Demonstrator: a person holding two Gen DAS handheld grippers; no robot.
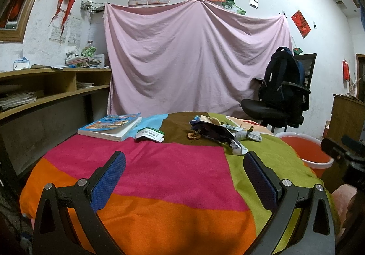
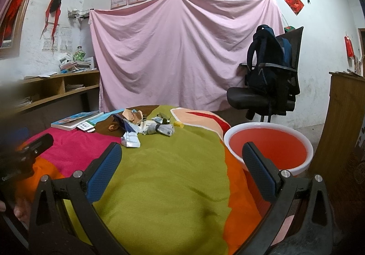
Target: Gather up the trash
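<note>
The trash pile (image 1: 215, 130) was a loose heap of crumpled wrappers: dark purple foil, a torn silvery white packet (image 2: 130, 139), tan scraps of paper, grey-and-white twisted sachets and a small dried brown peel (image 1: 194, 135). It lay on the far part of the tabletop, on a patchwork cloth (image 1: 159, 163) of magenta, orange, green and brown, at about 12 o'clock from the left gripper (image 1: 183, 177) and 11 o'clock from the right gripper (image 2: 181, 169). Both grippers hovered above the cloth with jaws spread wide, gripping nothing. A book (image 1: 110, 127) and a green-and-white packet (image 1: 149, 134) lay at 10 o'clock of the pile. An orange bucket (image 2: 269, 147) with a white rim stood at 3 o'clock beside the tabletop.
</note>
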